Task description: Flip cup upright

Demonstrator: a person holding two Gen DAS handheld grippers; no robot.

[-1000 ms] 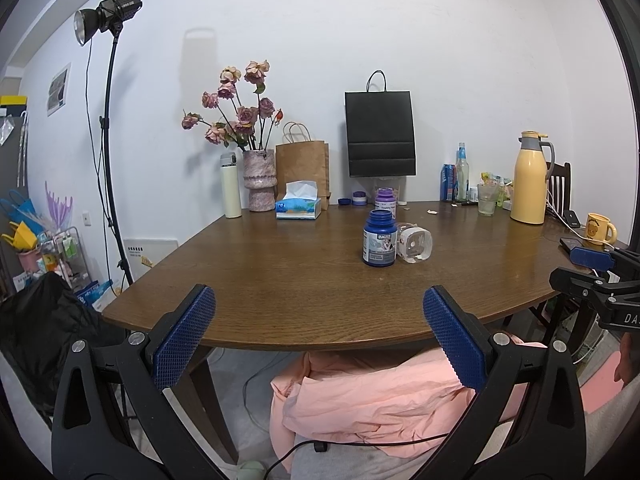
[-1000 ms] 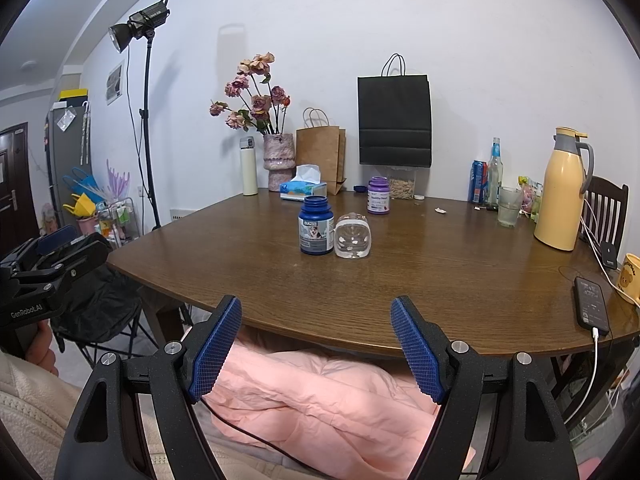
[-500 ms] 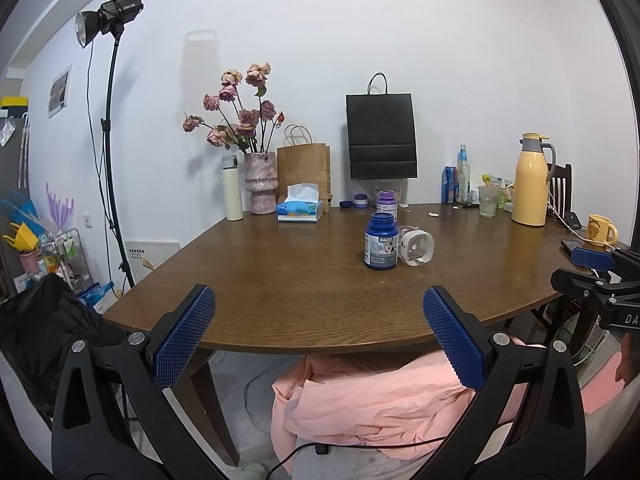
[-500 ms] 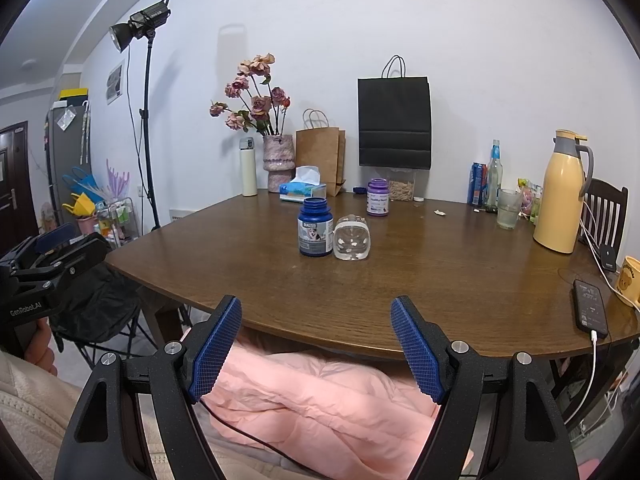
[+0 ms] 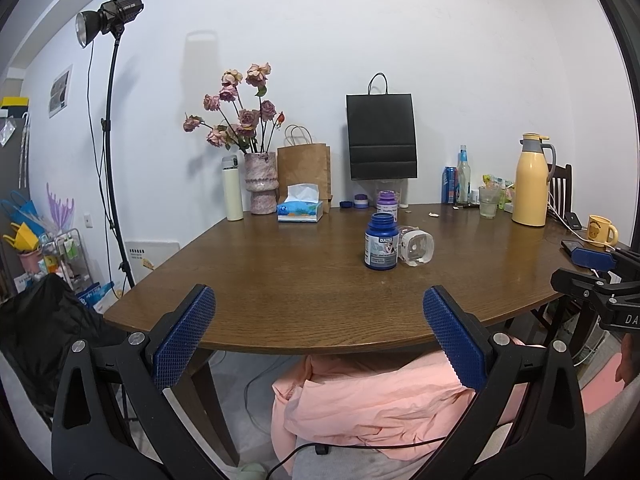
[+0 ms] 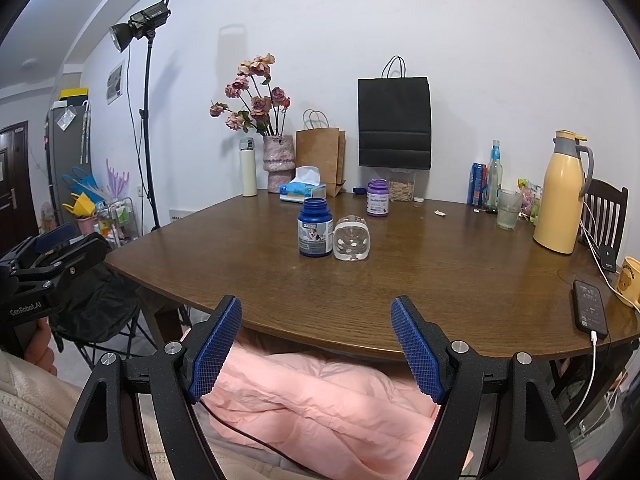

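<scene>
Clear cup (image 6: 351,238) on its side on the worktop (image 6: 440,280), beside the blue jar (image 6: 315,227).
Nothing done yet: my left gripper (image 5: 319,334) and right gripper (image 6: 316,346) are both open, empty, well short of it.

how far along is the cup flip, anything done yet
Nothing looks done yet. The clear cup lies on its side on the table, close beside the blue jar. Nothing is in hand: the left hand-held gripper and the right hand-held gripper are both open and empty, held short of the table's near edge. Left to do: reach in, grasp the cup and stand it upright.
</scene>
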